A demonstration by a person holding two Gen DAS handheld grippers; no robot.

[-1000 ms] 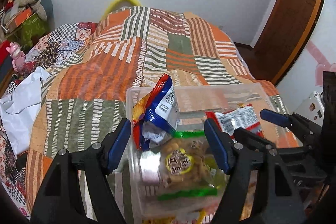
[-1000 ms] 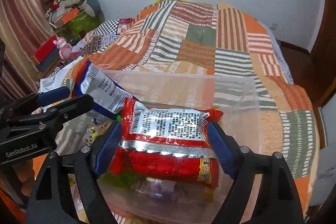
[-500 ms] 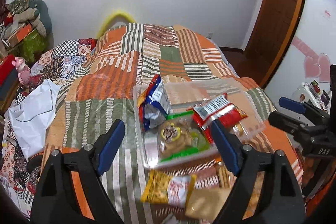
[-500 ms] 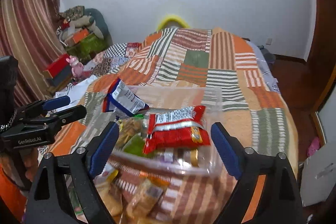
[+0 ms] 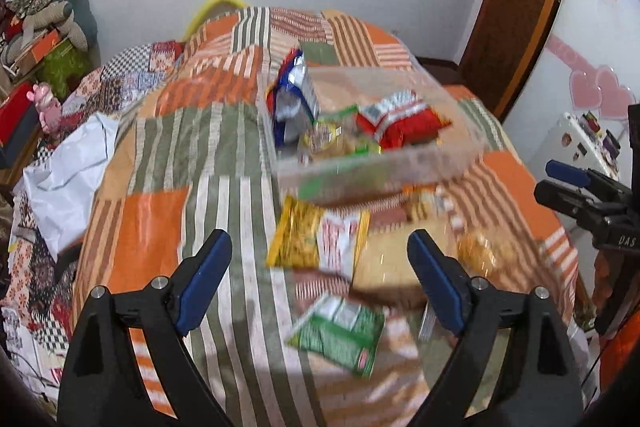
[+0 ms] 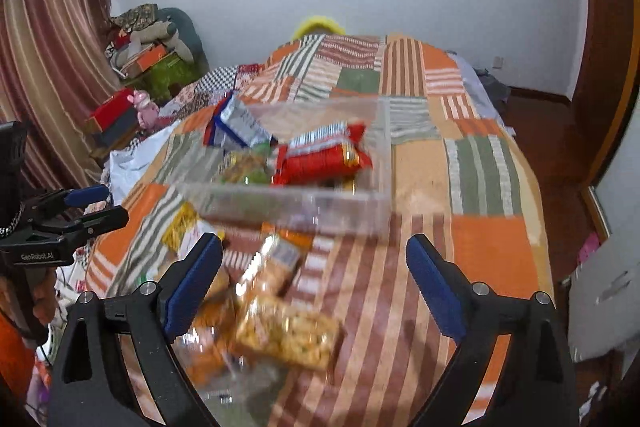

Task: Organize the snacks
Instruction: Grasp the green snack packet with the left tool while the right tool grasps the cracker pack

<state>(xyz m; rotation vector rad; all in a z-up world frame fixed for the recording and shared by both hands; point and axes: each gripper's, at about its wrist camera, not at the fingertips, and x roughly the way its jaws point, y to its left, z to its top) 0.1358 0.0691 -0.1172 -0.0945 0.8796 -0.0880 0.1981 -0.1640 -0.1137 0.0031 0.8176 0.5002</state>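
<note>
Patchwork bedspread (image 5: 160, 147) is lying under your two wide, empty claws.
Your left gripper (image 5: 320, 281) and right gripper (image 6: 314, 281) have just been opening, gripping nothing; loose snack packets (image 5: 320, 239) are lying between and just beyond the fingers, and farther off the clear bin (image 6: 288, 201) is sitting well apart from both, holding a red packet (image 6: 324, 159) and a blue packet (image 5: 290, 99).

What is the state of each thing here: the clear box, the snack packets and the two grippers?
clear box: lidless, on the bed, partly filled.
red packet: lying in the box.
blue packet: standing tilted in the box.
yellow packet: loose on the quilt.
green packet: loose on the quilt.
left gripper: open, jaws just widened, holding nothing.
right gripper: open, jaws just widened, holding nothing.
</note>
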